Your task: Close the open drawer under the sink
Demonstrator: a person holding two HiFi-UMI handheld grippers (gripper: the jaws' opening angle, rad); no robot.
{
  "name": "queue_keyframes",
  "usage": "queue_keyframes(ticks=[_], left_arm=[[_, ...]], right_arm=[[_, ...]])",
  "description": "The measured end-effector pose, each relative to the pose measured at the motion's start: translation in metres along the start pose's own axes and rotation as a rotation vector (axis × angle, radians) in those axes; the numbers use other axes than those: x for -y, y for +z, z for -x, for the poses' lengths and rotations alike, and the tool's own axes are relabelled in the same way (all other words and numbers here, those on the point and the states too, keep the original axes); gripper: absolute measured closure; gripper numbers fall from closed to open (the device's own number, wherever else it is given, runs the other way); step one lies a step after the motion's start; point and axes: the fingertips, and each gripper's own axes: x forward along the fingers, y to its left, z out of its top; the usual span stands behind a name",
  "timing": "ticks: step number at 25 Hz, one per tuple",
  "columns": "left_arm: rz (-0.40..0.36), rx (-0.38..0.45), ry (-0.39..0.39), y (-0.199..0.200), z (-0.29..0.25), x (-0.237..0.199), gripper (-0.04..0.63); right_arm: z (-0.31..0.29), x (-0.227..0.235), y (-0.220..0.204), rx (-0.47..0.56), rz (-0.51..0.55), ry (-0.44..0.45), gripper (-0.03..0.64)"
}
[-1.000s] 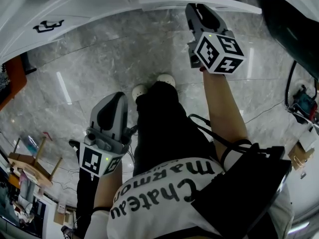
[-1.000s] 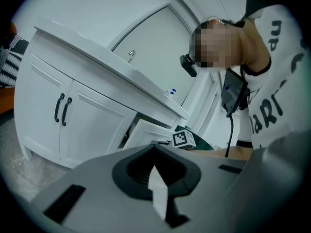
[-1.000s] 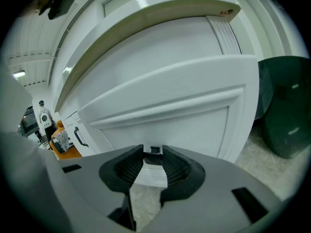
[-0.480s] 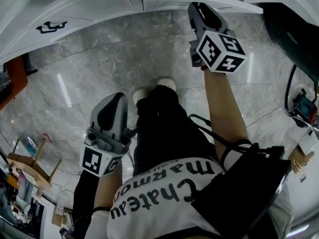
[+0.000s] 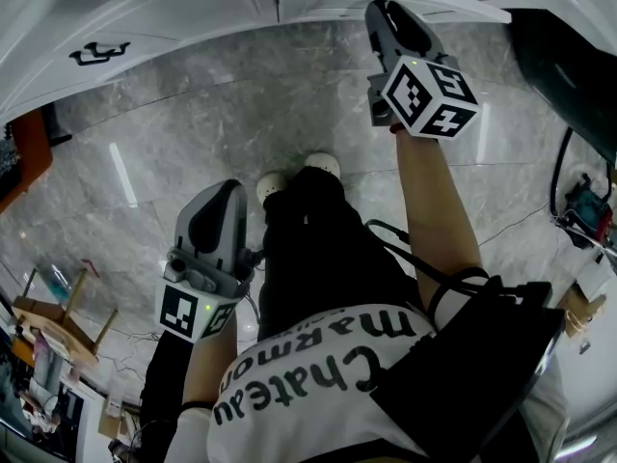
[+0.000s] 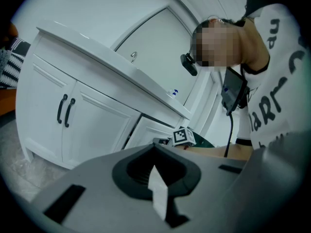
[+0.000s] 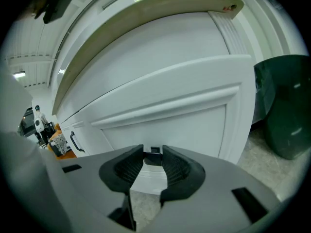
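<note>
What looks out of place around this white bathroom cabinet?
The drawer under the sink stands pulled out, its front well proud of the closed cabinet doors beside it. The right hand-held gripper is closed on its black handle. Nothing else looks odd.

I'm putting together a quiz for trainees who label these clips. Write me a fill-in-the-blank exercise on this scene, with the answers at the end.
1. On the drawer, the right gripper grips the small black ___.
2. The bin to the right of the drawer is dark ___.
3. The left gripper hangs low with its jaws together, holding ___.
Missing words: handle; green; nothing.
</note>
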Motion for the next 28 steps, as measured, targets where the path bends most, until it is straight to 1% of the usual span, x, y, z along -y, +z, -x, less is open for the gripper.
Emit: queue_keyframes(ticks=[3, 8, 13, 21, 28], left_arm=[[-0.003, -0.022, 0.001, -0.005, 0.004, -0.002, 0.586], [0.001, 0.001, 0.007, -0.002, 0.002, -0.005, 0.586], [0.020, -0.020, 0.009, -0.008, 0.003, -0.003, 0.586], [0.010, -0.005, 0.033, -0.009, 0.006, -0.014, 0.586], [0.013, 0.000, 0.037, -0.011, 0.004, -0.020, 0.586]], right_arm=[[-0.002, 0.000, 0.002, 0.004, 0.002, -0.003, 0.488], [-0.005, 0.002, 0.004, 0.007, 0.022, -0.009, 0.488], [-0.005, 0.002, 0.005, 0.022, 0.038, -0.016, 0.488], [-0.011, 0.004, 0.012, 0.037, 0.044, -0.024, 0.488], [-0.015, 0.004, 0.013, 0.049, 0.052, -0.031, 0.488]])
